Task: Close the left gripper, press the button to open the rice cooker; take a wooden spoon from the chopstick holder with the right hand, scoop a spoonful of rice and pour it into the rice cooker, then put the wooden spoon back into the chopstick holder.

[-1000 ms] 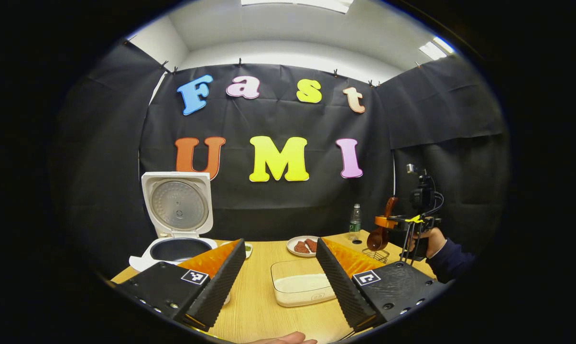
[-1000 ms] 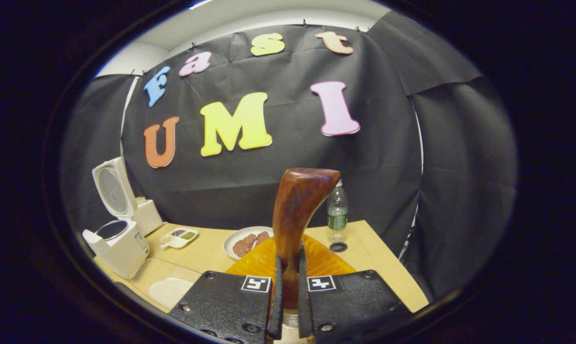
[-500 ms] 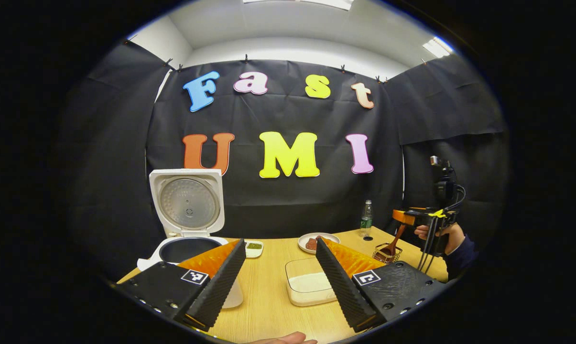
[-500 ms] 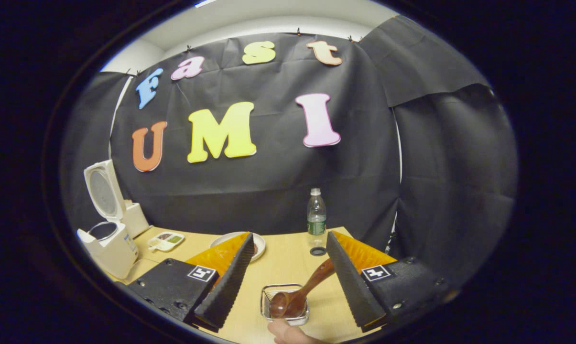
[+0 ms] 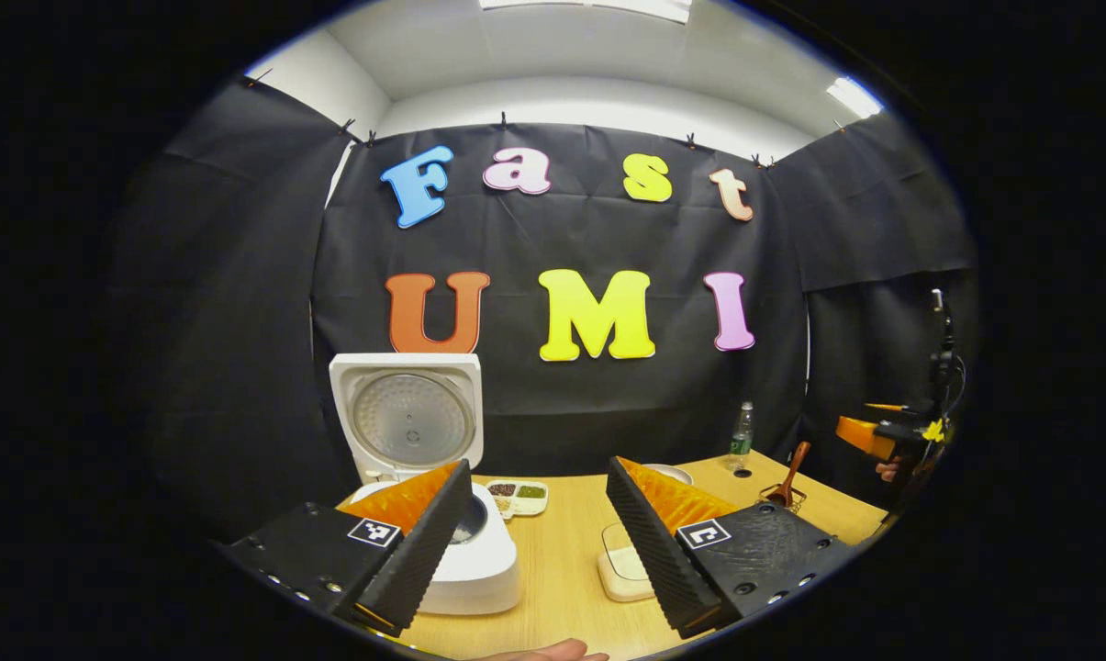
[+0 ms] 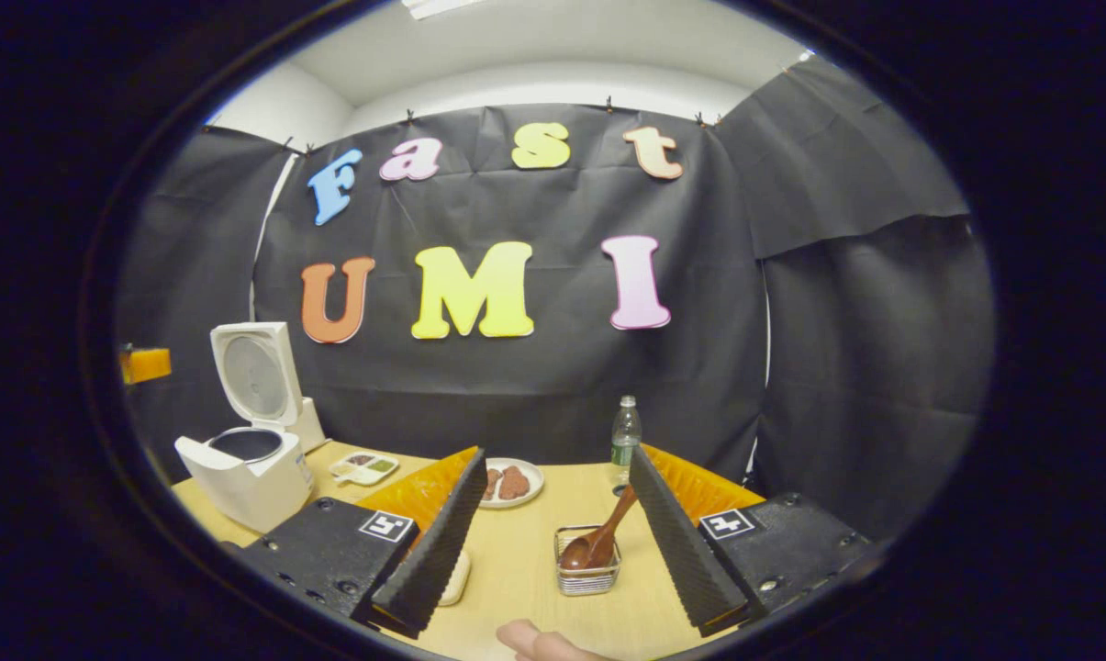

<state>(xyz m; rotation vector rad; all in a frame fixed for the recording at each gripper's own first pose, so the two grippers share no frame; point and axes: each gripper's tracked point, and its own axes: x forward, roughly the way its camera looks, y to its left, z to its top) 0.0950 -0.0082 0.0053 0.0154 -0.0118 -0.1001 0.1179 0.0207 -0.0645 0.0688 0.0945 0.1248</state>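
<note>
A wooden spoon (image 6: 598, 542) stands bowl-down in the wire chopstick holder (image 6: 588, 574) on the table (image 6: 525, 560), its handle leaning up and to the right above the rim. The right tool (image 6: 553, 542) hangs just short of it with its jaws spread wide and nothing between them, the holder sitting in the gap as seen from the right gripper view. At the far left of the table the white rice cooker (image 6: 250, 468) stands with its lid raised and the dark inner pot exposed. From the left gripper view, the left tool (image 5: 539, 542) is likewise wide open and empty, hovering near the cooker (image 5: 461, 560), with the shallow rice container (image 5: 624, 574) beside its right finger. A plate of food (image 6: 511, 482), a small divided dish (image 6: 364, 468) and a water bottle (image 6: 623, 441) sit toward the back.

With the spoon resting in the holder and the lid up, the task appears complete or all but so. The spoon looks light, rigid and smoothly finished, so it may slip under a loose pinch; the slim handle above the holder's rim is the natural place to grip. The wire holder also looks light and could tip if the handle is nudged sideways.
</note>
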